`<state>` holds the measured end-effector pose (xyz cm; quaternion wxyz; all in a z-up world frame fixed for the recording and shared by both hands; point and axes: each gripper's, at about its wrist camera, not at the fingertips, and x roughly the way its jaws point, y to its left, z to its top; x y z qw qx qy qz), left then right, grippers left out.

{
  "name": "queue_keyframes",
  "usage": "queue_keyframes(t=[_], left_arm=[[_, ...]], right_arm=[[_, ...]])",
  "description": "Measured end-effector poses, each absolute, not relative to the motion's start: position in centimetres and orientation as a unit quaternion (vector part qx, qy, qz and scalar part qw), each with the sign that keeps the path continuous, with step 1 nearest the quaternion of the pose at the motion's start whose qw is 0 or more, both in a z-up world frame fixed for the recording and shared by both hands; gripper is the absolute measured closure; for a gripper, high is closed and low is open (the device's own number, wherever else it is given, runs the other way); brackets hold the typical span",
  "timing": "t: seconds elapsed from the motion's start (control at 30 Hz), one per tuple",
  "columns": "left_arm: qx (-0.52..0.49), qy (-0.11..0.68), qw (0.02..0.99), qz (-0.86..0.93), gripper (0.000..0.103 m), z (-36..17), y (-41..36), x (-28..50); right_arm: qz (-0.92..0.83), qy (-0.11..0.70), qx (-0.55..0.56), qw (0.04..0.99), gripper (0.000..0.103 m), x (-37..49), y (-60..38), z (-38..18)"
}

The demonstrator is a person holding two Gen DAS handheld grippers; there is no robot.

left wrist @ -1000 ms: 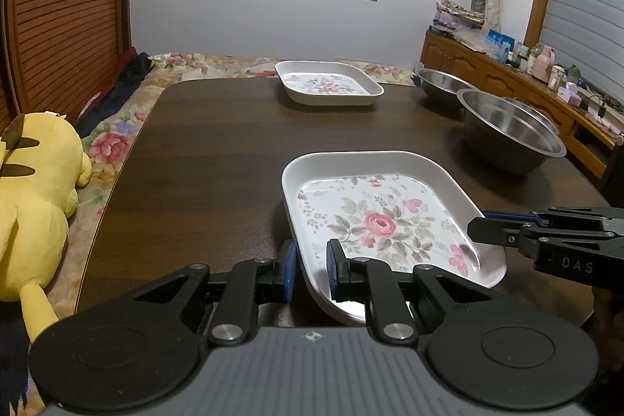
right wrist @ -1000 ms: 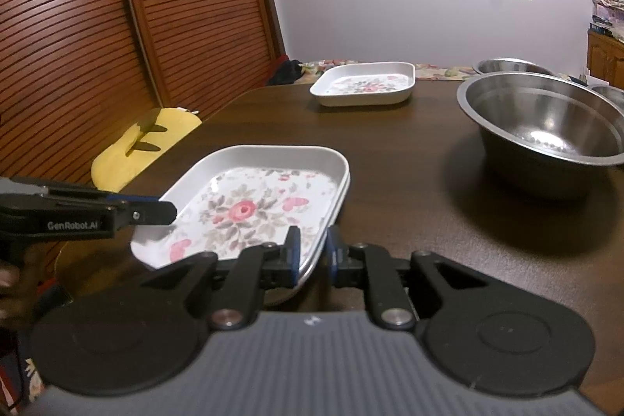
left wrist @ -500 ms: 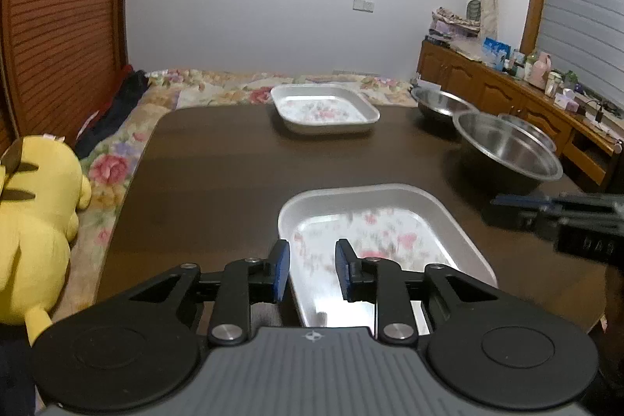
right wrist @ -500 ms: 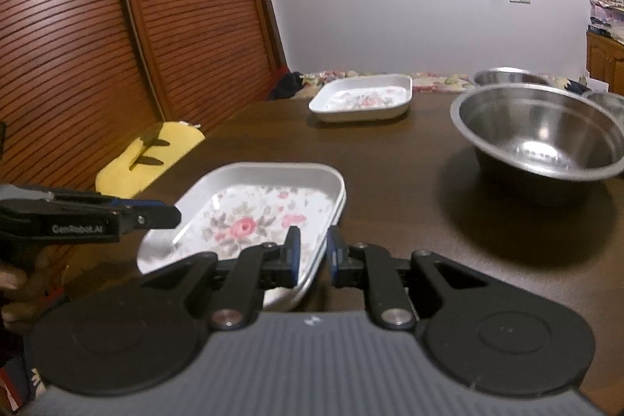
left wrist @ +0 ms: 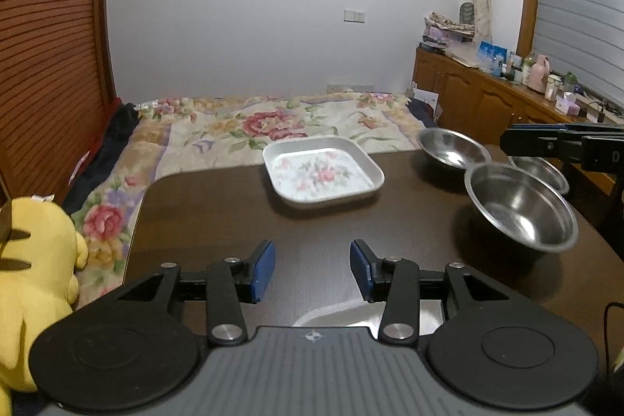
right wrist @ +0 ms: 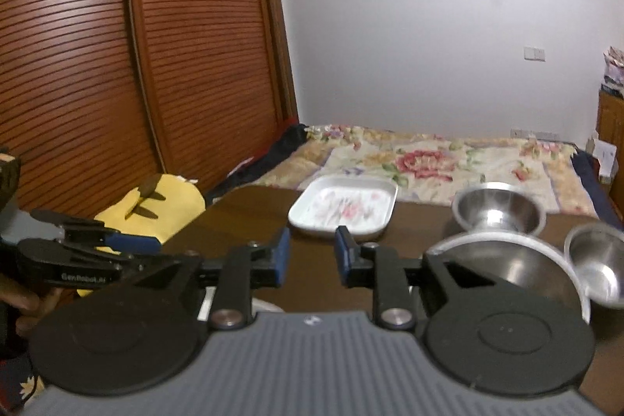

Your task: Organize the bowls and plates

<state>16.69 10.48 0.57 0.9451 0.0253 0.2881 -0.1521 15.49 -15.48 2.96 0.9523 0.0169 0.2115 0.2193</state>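
Note:
My left gripper (left wrist: 312, 269) hangs above the dark wooden table (left wrist: 218, 217); its jaws are opening and hold nothing. Just under it shows the white rim of the near floral plate (left wrist: 331, 314). My right gripper (right wrist: 312, 256) is also opening, with nothing between its blue pads. A sliver of the near plate (right wrist: 267, 307) peeks out below it. A second floral plate (left wrist: 323, 172) (right wrist: 345, 207) lies at the far edge. Three steel bowls stand to the right: a large one (left wrist: 520, 205) (right wrist: 507, 260), a far one (left wrist: 452, 149) (right wrist: 499, 211) and a small one (left wrist: 540, 170) (right wrist: 596, 268).
A yellow plush toy (left wrist: 35, 279) (right wrist: 156, 205) sits off the table's left side. Behind the table lies a bed with a floral cover (left wrist: 273, 123). A cluttered wooden sideboard (left wrist: 487, 96) runs along the right wall. Slatted wooden doors (right wrist: 136, 65) stand on the left.
Both grippers have let go of the near plate's rim, opened and risen. The near plate has slipped almost out of both views, and the far plate and bowls now sit lower in them.

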Motion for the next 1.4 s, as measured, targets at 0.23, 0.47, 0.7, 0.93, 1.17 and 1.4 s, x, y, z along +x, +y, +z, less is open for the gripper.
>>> queue_keyframes(t=[0.23,0.47,0.7,0.93,1.17,1.4], left_arm=[[0.028,0.284,0.946,-0.153,0.05,1.4,8.6,21.8],[0.023,0.301,0.94,-0.157,0.05,0.5,8.3,27.2],[0.026,0.325,0.932,-0.159,0.05,-1.6,8.6,31.6],[0.011,0.346,0.924,-0.16,0.053,-3.8,9.1,34.7],[0.006,0.362,0.918,-0.159,0.065,-5.1,9.5,35.9],[0.001,0.372,0.915,-0.157,0.075,-5.6,9.6,36.0]], right_arm=[[0.242,0.235,0.012,0.941,0.062,20.6,-16.3,4.3],[0.263,0.288,0.005,0.921,0.059,26.1,-15.9,3.4],[0.242,0.338,-0.009,0.91,0.059,31.3,-15.9,1.4],[0.234,0.387,0.004,0.892,0.059,35.2,-15.7,-1.2],[0.222,0.421,0.016,0.879,0.059,36.6,-15.2,-2.9],[0.222,0.435,0.014,0.872,0.063,37.0,-14.6,-3.8]])
